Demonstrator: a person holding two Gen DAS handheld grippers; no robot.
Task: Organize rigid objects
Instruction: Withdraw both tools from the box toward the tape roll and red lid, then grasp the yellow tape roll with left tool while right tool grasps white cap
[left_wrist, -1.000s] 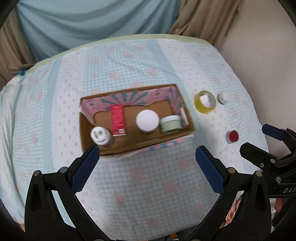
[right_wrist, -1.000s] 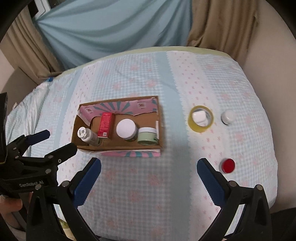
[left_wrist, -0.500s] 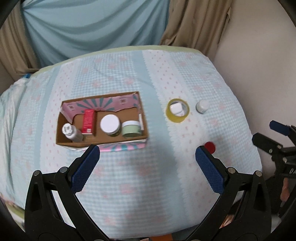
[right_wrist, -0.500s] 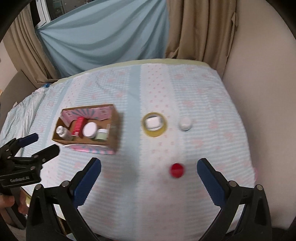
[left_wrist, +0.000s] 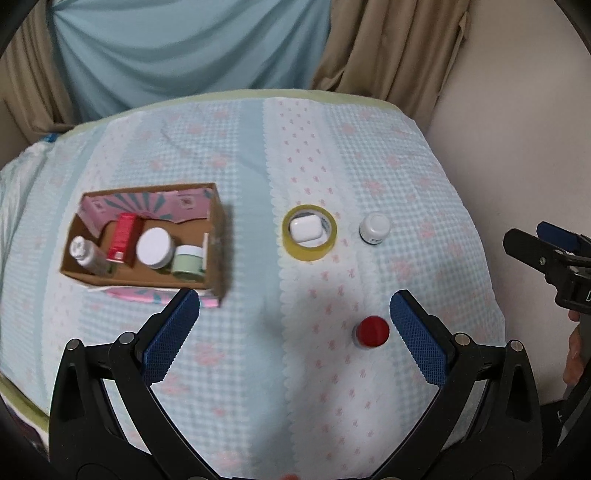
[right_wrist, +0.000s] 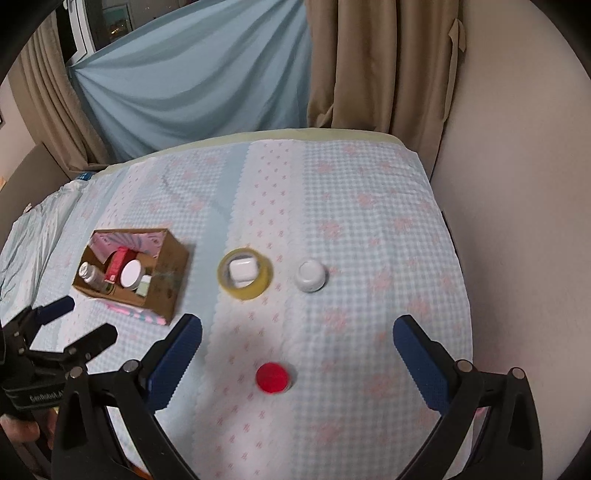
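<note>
A cardboard box at the left holds a bottle, a red carton, a white-lidded jar and a green jar. A yellow tape roll with a white case inside it lies mid-table. A small white jar stands to its right. A red-capped item lies nearest. My left gripper is open and empty above the near table. My right gripper is open and empty, with the red cap between its fingers in view.
The table wears a blue-and-pink checked cloth. Curtains hang behind it. A beige wall runs along the right edge. The other gripper shows at the edge of each view.
Both grippers have swung to the right and pulled back. The box has slid to the left of both views and the tape, white jar and red cap have come toward the centre.
</note>
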